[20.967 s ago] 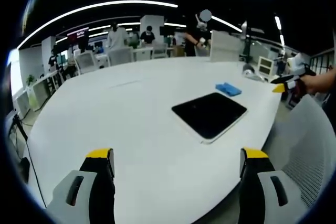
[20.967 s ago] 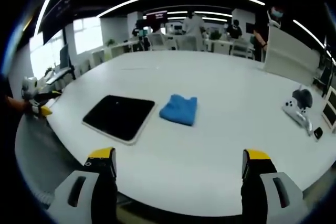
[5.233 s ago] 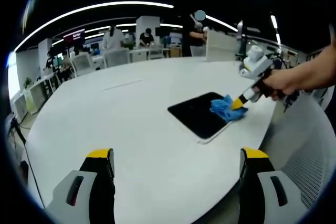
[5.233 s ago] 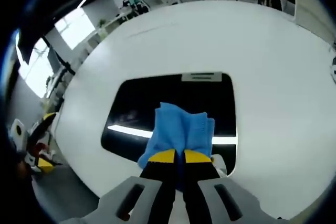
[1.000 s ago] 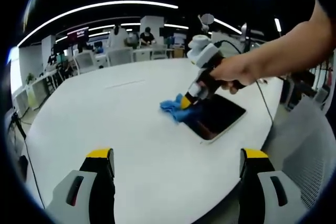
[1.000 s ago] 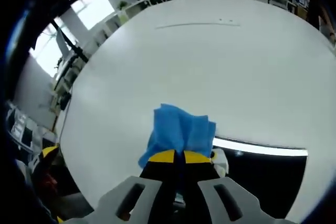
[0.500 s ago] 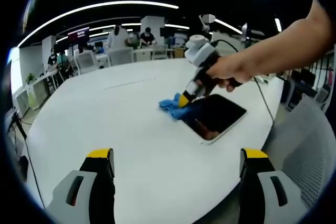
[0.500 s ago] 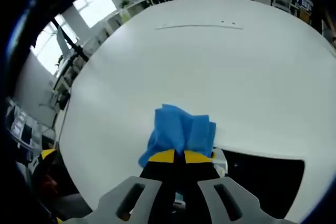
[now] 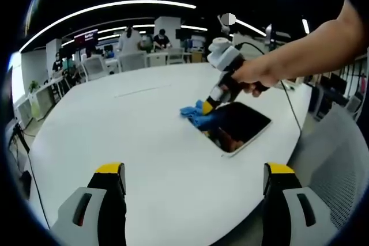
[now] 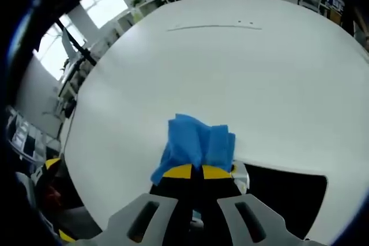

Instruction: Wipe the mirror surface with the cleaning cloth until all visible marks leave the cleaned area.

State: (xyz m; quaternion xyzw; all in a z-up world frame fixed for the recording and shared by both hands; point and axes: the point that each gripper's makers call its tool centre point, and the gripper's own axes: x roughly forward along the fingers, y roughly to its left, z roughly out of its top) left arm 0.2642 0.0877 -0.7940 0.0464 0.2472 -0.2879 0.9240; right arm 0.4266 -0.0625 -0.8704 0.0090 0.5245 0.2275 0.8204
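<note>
The dark mirror (image 9: 242, 125) in its white frame lies flat on the white table (image 9: 127, 142), right of centre in the left gripper view. My right gripper (image 9: 206, 108), held by a hand, presses a blue cloth (image 9: 197, 114) onto the mirror's far left corner. Seen from the right gripper view, the right gripper (image 10: 192, 172) is shut on the blue cloth (image 10: 196, 142), which overhangs the mirror's (image 10: 288, 205) edge onto the table. My left gripper (image 9: 193, 177) hangs open over the table's near side, nothing between its jaws.
A person's forearm (image 9: 311, 56) reaches in from the upper right with a cable trailing off the table edge. A mesh chair (image 9: 340, 159) stands at the right. Desks, chairs and standing people (image 9: 130, 38) fill the room beyond the table.
The right gripper and cloth have slid a little to the right along the mirror's far corner. The left gripper has stayed put.
</note>
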